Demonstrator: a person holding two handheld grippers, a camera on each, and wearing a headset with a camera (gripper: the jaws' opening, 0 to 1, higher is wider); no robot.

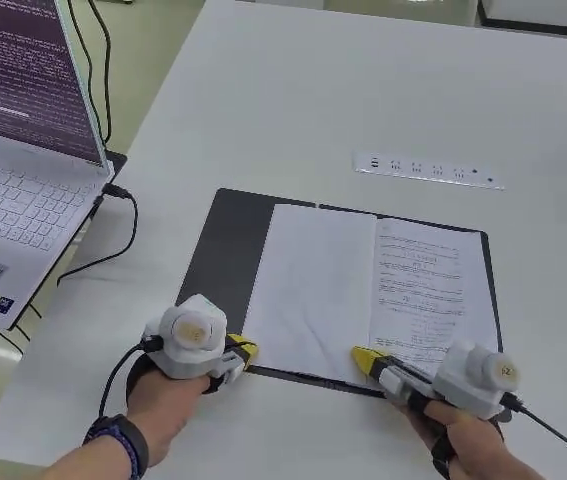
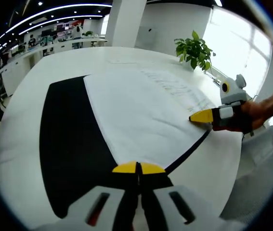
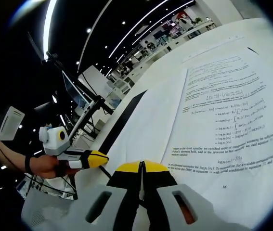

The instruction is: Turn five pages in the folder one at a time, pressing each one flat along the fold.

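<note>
Table (image 1: 293,90) first: white and wide, so the folder (image 1: 225,250) can lie open flat at its near edge, within our reach. Its blank page (image 1: 313,285) lies left of the fold (image 1: 373,285), its printed page (image 1: 431,290) right. We hold the left gripper (image 1: 246,350) at the blank page's near corner and the right gripper (image 1: 363,357) by the fold's near end, each with jaws closed together on nothing, placed, we judge, to lift or press a page
</note>
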